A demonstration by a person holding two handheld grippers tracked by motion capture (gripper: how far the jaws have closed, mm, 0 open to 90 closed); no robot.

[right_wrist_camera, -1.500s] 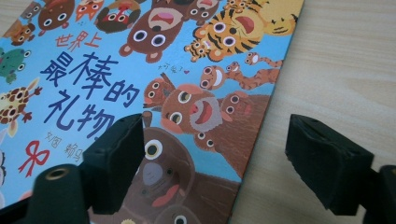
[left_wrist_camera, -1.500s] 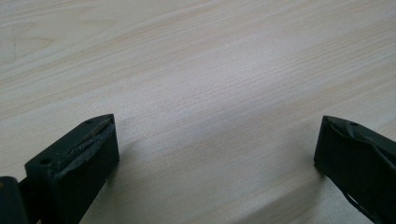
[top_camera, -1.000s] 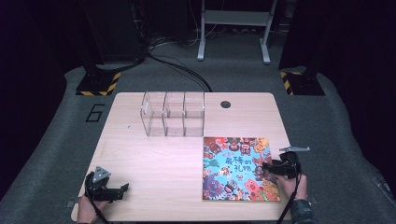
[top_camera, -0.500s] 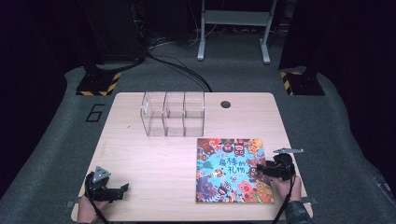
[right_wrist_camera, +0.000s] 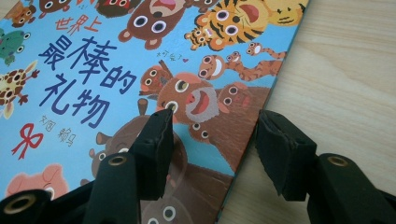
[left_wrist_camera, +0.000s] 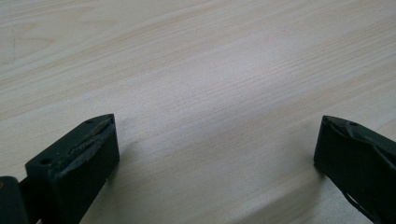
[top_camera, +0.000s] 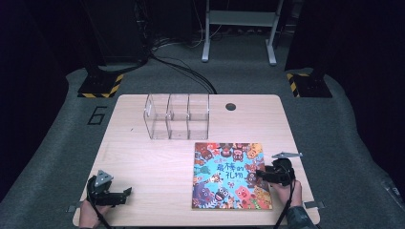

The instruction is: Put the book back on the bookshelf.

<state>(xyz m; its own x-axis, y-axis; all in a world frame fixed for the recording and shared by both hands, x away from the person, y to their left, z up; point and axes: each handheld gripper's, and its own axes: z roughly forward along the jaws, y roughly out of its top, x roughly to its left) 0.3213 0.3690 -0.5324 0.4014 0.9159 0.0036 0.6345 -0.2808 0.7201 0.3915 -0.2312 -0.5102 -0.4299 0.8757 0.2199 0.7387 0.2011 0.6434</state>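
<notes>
Wooden table (top_camera: 157,162) on grey carpet (top_camera: 57,143), dark room, left gripper (top_camera: 125,193) fingers wide, right gripper (top_camera: 256,173) fingers narrow astride picture book (top_camera: 224,171) edge

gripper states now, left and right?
Left gripper: open, nothing between its fingers, bare table below.
Right gripper: partly closed astride the picture book's edge; a grip cannot be told.

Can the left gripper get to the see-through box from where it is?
Probably yes. The left gripper rests at the table's near-left corner, jaws open, and only bare tabletop lies between it and the clear box; the picture book sits off to the right.
</notes>
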